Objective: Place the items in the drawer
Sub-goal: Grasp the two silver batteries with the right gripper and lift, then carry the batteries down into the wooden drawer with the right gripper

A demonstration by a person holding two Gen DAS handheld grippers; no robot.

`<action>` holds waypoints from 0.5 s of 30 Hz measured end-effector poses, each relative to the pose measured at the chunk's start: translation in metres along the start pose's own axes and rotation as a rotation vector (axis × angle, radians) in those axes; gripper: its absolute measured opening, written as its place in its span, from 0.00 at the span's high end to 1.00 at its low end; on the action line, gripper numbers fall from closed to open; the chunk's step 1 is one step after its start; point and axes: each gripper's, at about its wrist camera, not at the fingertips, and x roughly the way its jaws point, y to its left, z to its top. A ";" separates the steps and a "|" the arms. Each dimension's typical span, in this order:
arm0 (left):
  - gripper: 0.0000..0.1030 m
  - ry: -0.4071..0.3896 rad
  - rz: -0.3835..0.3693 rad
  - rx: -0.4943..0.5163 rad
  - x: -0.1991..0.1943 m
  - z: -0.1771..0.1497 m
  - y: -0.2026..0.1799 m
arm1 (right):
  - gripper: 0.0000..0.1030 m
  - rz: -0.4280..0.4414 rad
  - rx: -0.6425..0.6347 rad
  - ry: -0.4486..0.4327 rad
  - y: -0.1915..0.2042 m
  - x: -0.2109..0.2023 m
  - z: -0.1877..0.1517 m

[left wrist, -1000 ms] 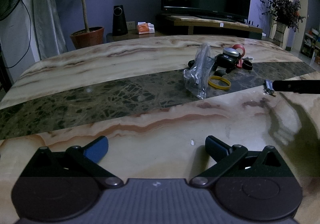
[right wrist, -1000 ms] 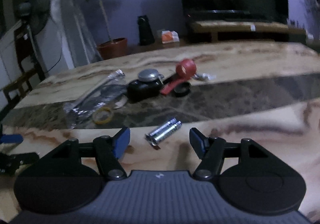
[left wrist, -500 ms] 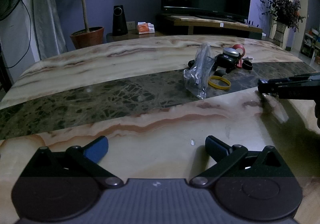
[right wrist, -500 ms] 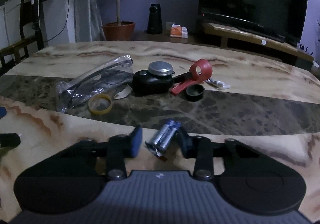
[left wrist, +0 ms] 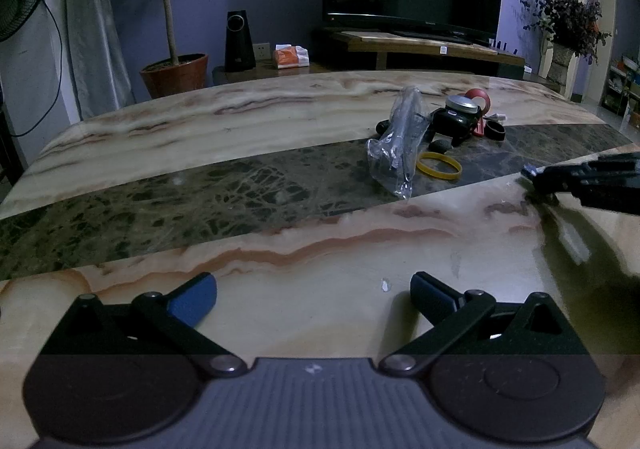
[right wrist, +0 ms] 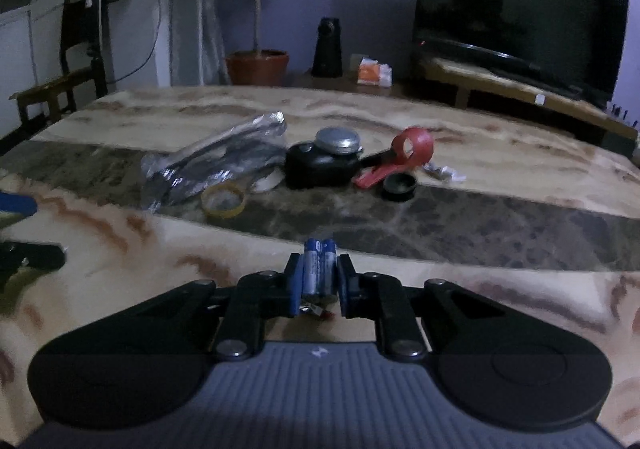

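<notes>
The left gripper (left wrist: 314, 299) hangs low over the pale marble worktop (left wrist: 280, 241) with its fingers (left wrist: 192, 299) spread wide and nothing between them. Taking the black camera-like device (right wrist: 320, 165) in the cluster on the dark band as the landmark, things run like this.

Farthest left of the device, and leaning against its left side, lies a crumpled clear plastic bag (right wrist: 212, 165) with dark contents. Just in front of the bag's near end, left of the device, a yellow band (right wrist: 223, 201) lies flat on the dark stone. A round silver lid (right wrist: 338, 139) sits on top of the device. Touching its right side is a red tool with a ring-shaped head (right wrist: 412, 147), and just in front of that tool a small black cap (right wrist: 398, 185) rests on the worktop. Beyond the cap to the right lies a small crumpled white scrap (right wrist: 444, 173).

Well in front of the device, at the near edge of the dark band, the right gripper (right wrist: 319, 281) has just been closing; its fingers (right wrist: 294, 281) now press on both sides of a shrink-wrapped pair of blue batteries (right wrist: 319, 269), which stick out forward from between them. In the left wrist view that gripper reaches in from the right edge, its tips close to the worktop.
</notes>
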 end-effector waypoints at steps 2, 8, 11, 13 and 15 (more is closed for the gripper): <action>0.00 0.000 0.000 0.000 0.000 0.000 0.000 | 0.81 -0.018 -0.053 0.002 0.005 -0.005 -0.004; 0.00 0.000 0.000 0.000 0.000 0.000 0.000 | 0.78 0.041 -0.002 0.039 0.001 -0.017 -0.010; 0.00 0.000 0.000 0.000 0.000 0.000 0.000 | 0.75 0.033 0.013 0.041 -0.001 -0.017 -0.010; 0.00 0.000 0.000 0.000 0.000 0.000 0.000 | 0.73 0.032 0.020 0.040 -0.002 -0.016 -0.011; 0.00 0.000 0.000 0.000 0.000 0.000 0.000 | 0.73 0.030 0.005 0.035 0.000 -0.015 -0.012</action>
